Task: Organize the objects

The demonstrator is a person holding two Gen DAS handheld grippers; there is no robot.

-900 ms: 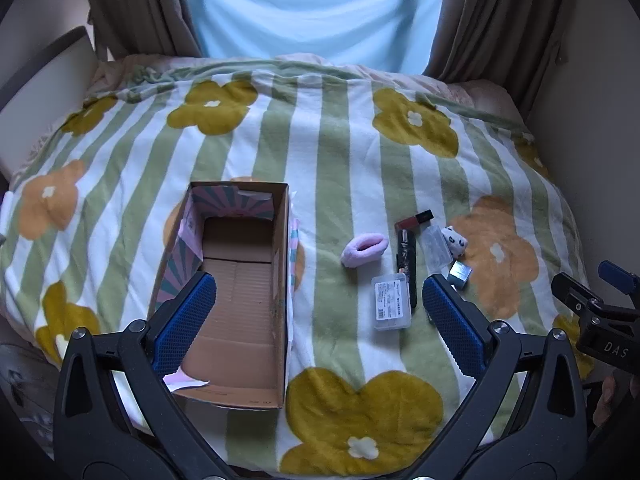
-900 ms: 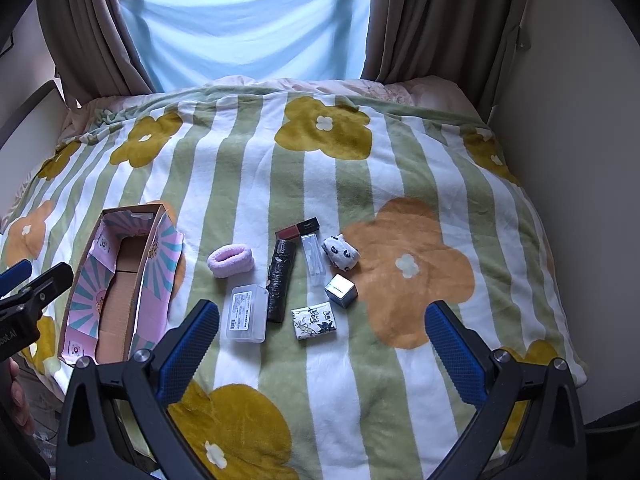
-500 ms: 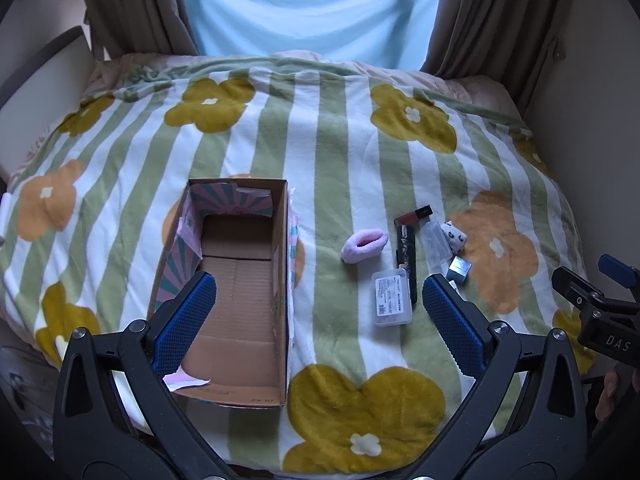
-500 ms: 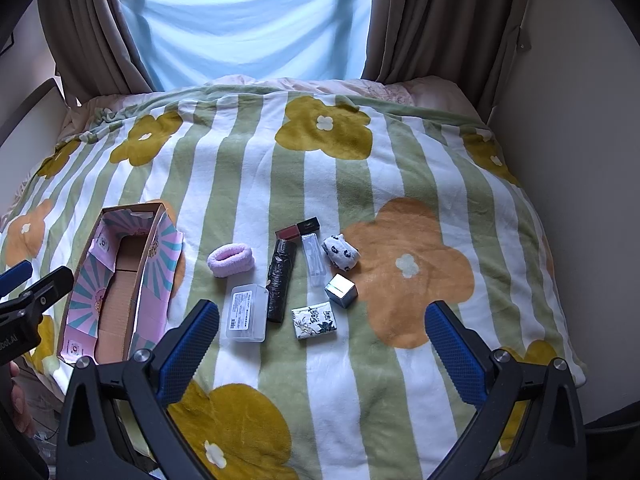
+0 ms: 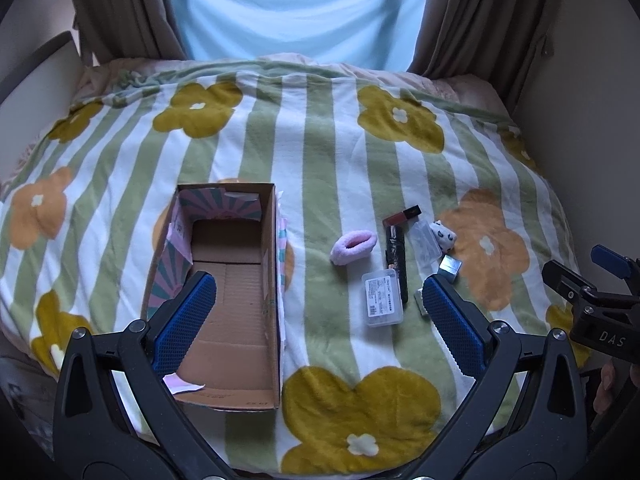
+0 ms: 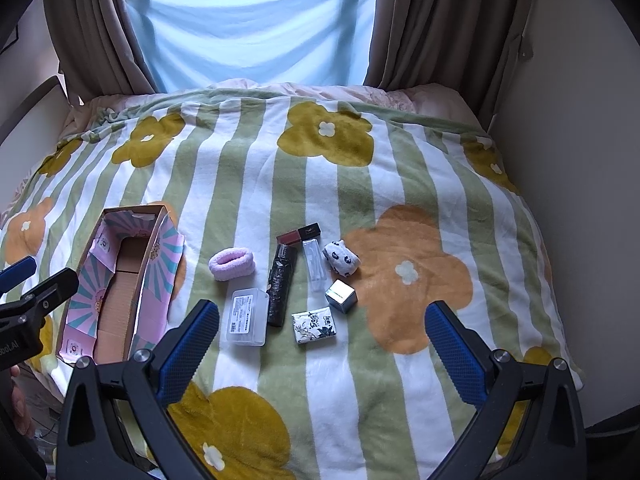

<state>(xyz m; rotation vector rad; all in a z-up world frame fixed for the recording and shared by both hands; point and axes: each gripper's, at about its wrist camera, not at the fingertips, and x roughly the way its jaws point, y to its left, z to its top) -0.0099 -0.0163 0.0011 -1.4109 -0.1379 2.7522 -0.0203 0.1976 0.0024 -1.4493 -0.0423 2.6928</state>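
Observation:
An open cardboard box [image 5: 224, 292] [image 6: 120, 288] with a pink and teal lining lies empty on the flowered blanket. To its right sits a cluster of small items: a pink scrunchie [image 6: 232, 263] [image 5: 353, 246], a clear plastic case [image 6: 246, 316] [image 5: 382, 299], a black tube [image 6: 282, 282], a red and black lipstick [image 6: 304, 234], a clear vial [image 6: 314, 266], a panda-print pouch [image 6: 341, 258], a silver cube [image 6: 341, 295] and a floral packet [image 6: 314, 326]. My left gripper [image 5: 316, 312] hovers open above the box's right wall. My right gripper [image 6: 320, 340] hovers open just in front of the cluster, holding nothing.
A green-striped blanket [image 6: 360, 184] with yellow and orange flowers covers the bed. Brown curtains [image 6: 432, 24] and a light blue drape hang behind. A pale wall [image 6: 580, 160] borders the right side; a headboard edge [image 5: 36, 76] stands at the left.
Both grippers stay wide open and nearly still; the left wrist view has drifted only slightly. Nothing on the blanket has moved.

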